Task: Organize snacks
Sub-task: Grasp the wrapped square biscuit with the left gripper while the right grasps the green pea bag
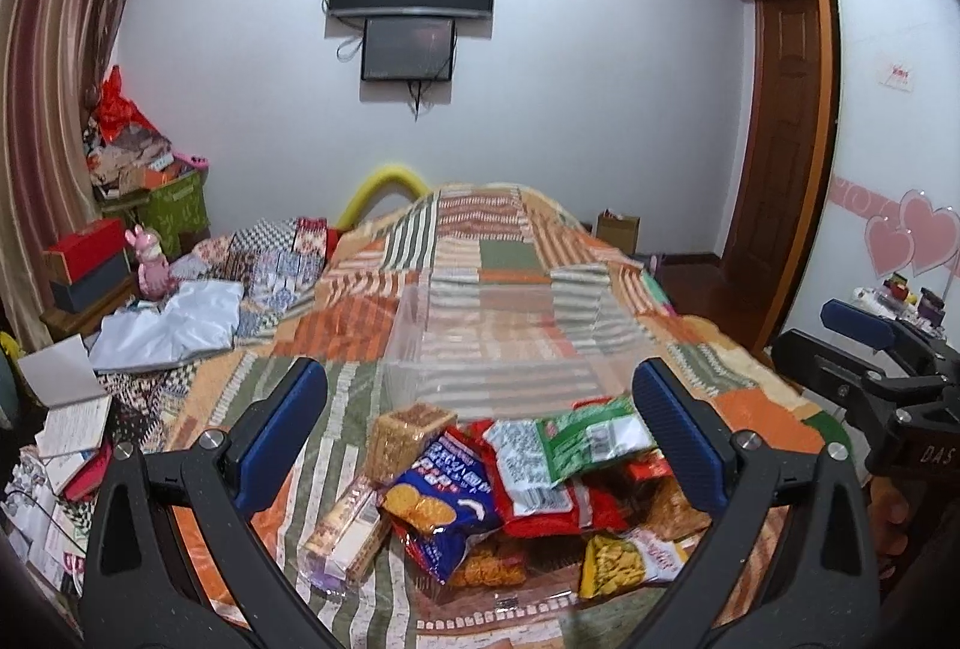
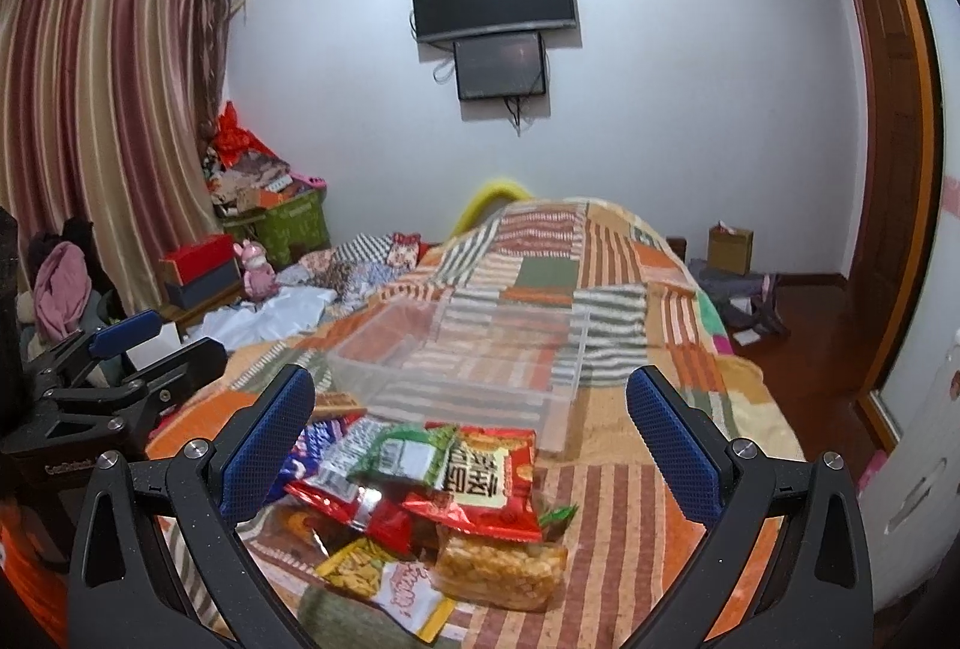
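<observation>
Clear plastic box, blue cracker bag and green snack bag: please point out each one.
clear plastic box [image 1: 414,313], left wrist view, left wall.
blue cracker bag [image 1: 447,499], left wrist view, front face.
green snack bag [image 2: 408,454], right wrist view, middle.

Heaped crinkly snack packets [image 1: 516,487] crowd near edge of patchwork quilt [image 2: 630,499]; clear plastic bin [image 2: 474,367] behind; striped quilt rightward lies open.
</observation>
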Available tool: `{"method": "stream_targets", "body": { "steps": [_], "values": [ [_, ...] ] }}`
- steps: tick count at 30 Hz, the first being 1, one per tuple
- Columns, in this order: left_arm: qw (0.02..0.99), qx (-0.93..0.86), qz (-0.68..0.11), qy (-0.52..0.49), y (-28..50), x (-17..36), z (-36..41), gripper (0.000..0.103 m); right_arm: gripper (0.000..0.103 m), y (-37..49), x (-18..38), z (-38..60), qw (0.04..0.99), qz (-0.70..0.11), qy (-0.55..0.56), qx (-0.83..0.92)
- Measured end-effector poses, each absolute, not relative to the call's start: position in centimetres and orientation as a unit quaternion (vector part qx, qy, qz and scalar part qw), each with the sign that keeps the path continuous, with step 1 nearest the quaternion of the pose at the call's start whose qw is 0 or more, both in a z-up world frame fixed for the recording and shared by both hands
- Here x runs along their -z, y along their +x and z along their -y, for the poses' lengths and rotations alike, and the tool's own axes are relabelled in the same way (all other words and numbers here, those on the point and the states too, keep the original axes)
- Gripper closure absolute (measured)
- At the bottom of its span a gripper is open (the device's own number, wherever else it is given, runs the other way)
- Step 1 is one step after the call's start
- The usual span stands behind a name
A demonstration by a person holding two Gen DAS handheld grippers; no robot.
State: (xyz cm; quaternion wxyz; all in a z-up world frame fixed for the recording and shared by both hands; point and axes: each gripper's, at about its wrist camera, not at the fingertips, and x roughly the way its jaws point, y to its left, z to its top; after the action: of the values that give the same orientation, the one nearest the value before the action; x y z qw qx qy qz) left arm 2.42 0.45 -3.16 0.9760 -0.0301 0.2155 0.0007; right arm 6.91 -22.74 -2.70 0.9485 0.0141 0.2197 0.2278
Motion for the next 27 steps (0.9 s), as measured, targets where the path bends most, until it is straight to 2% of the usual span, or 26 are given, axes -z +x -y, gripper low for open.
{"method": "stream_targets", "body": {
  "steps": [11,15,17,24,27],
  "values": [
    [0.957,-0.027,-0.286,-0.053,6.6,7.7,-3.3,0.0,0.0,9.0,5.8,21.3,0.926,-0.284,0.007,-0.248],
    [0.949,-0.039,-0.308,-0.053,8.2,9.1,-4.6,0.01,0.0,9.8,6.7,20.5,0.916,-0.302,0.008,-0.263],
    [0.944,-0.04,-0.322,-0.058,9.1,9.8,-5.2,0.013,0.002,10.1,7.1,20.0,0.912,-0.309,0.005,-0.271],
    [0.93,-0.034,-0.357,-0.082,11.4,12.1,-7.1,0.023,0.023,11.3,8.3,18.0,0.892,-0.342,-0.007,-0.297],
    [0.926,-0.028,-0.368,-0.082,12.3,12.9,-7.4,0.026,0.026,11.7,8.8,17.4,0.886,-0.353,-0.012,-0.3]
  ]
}}
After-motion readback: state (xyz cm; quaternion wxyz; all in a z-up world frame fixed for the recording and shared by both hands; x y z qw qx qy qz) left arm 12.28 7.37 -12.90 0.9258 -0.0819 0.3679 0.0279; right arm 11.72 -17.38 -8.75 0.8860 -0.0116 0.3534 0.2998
